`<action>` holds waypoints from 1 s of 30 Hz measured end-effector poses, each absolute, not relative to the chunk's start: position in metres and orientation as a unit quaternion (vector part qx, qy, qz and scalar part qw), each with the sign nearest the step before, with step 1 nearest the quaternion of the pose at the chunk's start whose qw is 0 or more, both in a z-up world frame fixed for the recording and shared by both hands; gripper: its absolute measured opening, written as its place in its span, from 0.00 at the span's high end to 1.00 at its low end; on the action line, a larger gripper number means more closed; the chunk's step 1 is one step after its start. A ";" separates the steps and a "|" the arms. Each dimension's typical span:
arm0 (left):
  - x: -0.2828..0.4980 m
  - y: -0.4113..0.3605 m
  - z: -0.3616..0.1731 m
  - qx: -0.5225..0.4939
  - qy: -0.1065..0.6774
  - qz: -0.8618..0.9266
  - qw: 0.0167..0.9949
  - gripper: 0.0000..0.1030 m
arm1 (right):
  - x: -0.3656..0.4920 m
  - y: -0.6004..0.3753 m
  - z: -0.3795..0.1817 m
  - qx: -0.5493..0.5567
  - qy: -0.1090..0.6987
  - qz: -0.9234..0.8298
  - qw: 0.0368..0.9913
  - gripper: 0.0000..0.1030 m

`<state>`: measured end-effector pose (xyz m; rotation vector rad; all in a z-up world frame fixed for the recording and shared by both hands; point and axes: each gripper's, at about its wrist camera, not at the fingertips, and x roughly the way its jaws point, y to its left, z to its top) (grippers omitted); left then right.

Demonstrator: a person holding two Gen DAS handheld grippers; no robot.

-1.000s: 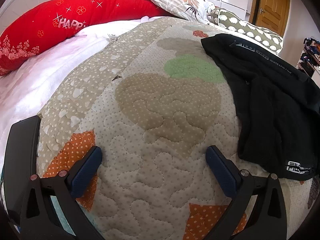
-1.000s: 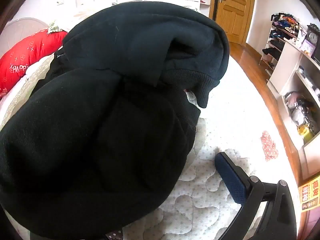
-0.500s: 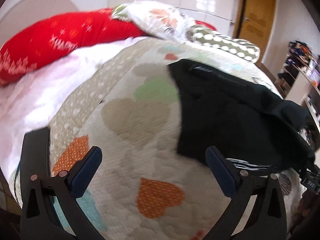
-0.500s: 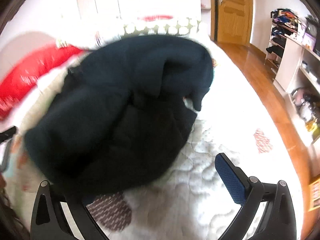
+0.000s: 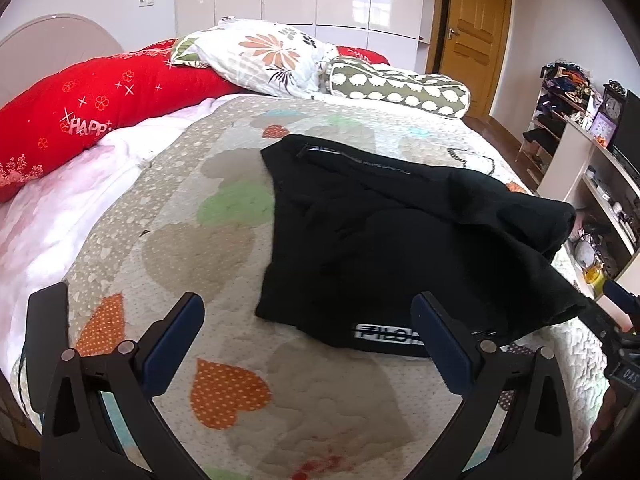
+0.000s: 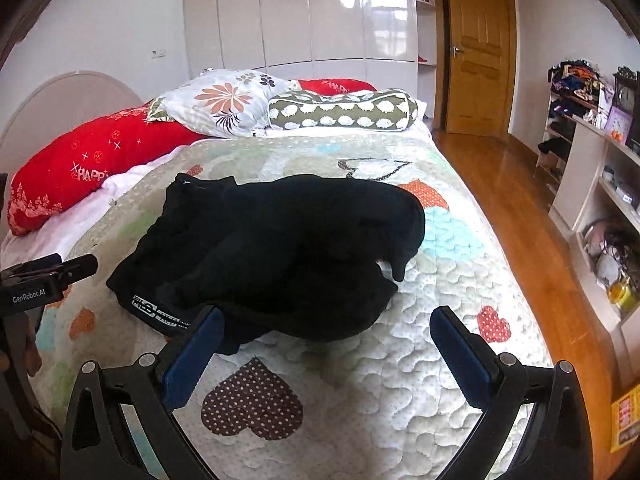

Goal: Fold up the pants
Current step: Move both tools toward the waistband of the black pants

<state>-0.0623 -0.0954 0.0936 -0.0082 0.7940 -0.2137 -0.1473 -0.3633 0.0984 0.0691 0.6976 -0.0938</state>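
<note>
Right wrist view: pants (image 6: 276,248) bunched at frame centre on quilt (image 6: 420,344), smaller and farther off than a second ago, when filling the frame. Right gripper (image 6: 324,348) spread wide, empty, both fingers now visible at bottom. Left gripper (image 5: 308,340) likewise open, empty, pants (image 5: 400,240) now centre-right rather than at right edge.
</note>
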 end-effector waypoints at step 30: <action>-0.066 -0.125 0.080 0.021 0.397 -0.110 0.911 0.00 | -0.149 -0.374 0.093 0.064 0.351 -0.038 0.933 0.00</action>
